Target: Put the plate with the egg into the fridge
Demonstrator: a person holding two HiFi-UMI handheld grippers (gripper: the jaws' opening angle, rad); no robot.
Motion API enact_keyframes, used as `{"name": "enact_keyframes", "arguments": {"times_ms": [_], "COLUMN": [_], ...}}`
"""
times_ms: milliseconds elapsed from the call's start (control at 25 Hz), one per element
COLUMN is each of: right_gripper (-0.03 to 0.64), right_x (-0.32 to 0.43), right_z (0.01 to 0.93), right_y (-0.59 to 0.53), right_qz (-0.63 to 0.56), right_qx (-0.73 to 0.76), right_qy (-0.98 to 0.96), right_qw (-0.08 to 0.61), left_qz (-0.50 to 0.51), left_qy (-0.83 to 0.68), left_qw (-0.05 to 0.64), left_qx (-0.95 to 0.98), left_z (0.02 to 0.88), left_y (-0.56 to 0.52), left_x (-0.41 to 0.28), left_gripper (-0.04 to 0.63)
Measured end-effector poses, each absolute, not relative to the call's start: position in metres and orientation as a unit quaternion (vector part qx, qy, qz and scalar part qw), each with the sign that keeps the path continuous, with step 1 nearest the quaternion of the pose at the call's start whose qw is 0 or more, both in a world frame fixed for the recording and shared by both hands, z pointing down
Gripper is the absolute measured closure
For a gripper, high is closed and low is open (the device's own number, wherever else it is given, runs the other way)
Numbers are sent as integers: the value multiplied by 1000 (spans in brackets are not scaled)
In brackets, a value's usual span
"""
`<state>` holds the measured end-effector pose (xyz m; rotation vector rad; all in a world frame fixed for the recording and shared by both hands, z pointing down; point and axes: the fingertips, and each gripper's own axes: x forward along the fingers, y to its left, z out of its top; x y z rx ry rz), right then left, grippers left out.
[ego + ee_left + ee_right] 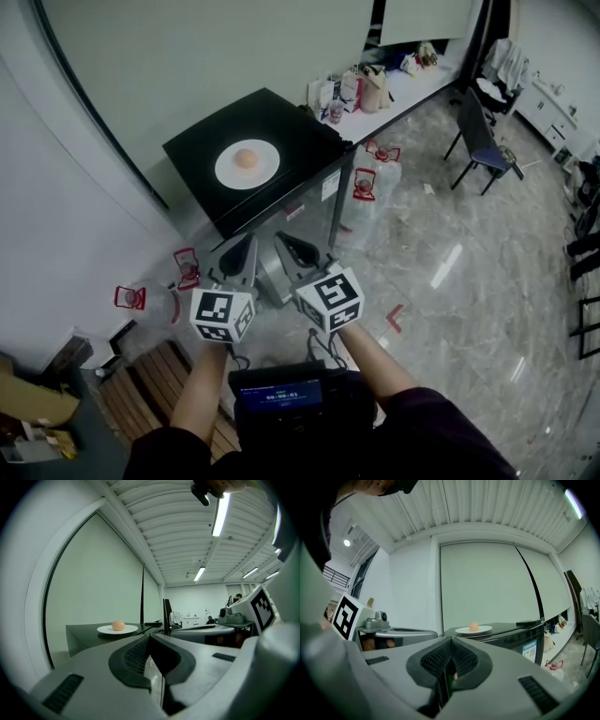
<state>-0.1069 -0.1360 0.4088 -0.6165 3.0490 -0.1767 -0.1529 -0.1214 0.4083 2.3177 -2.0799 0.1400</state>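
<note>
The grey marble floor takes most of the head view. On it stands a small black fridge against the pale wall, and some clear water jugs with red handles are just beside it. The fridge door looks closed from here, so nothing of the task is done yet.

The left gripper and the right gripper are held level, side by side, in front of the person and well apart from the fridge. In the left gripper view the two jaws meet at their tips and there is nothing between them. In the right gripper view it is the same: the jaws are clenched and empty.

The white plate lies on the top of the fridge, near the middle, and the brown egg sits loose on its centre.

I judge that the step in hand is the approach. It seems best to open the door first with one gripper. Then the other can pinch the plate at its near rim with a firm bite. The plate should stay flat and move slowly, because the egg is round and can roll off at a small tilt.
</note>
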Motion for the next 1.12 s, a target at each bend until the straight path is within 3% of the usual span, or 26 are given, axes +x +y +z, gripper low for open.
{"name": "enact_keyframes", "arguments": {"times_ms": [440, 960, 1120], "right_gripper": [611, 611, 611], "right_x": [-114, -161, -168], "right_z": [435, 513, 549], "right_y": [-125, -90, -77], "right_qz": [-73, -84, -90], "right_qx": [-214, -357, -417], "right_qy": [974, 929, 902], "right_qw": [3, -44, -68], "left_qz": [51, 98, 101], "left_qy": [-667, -597, -560], "left_qw": [33, 92, 79], "left_qx": [743, 791, 819], "left_z": [436, 523, 538], "left_y": [-106, -63, -62], "left_x": [-163, -230, -234], "left_gripper": [586, 586, 586]}}
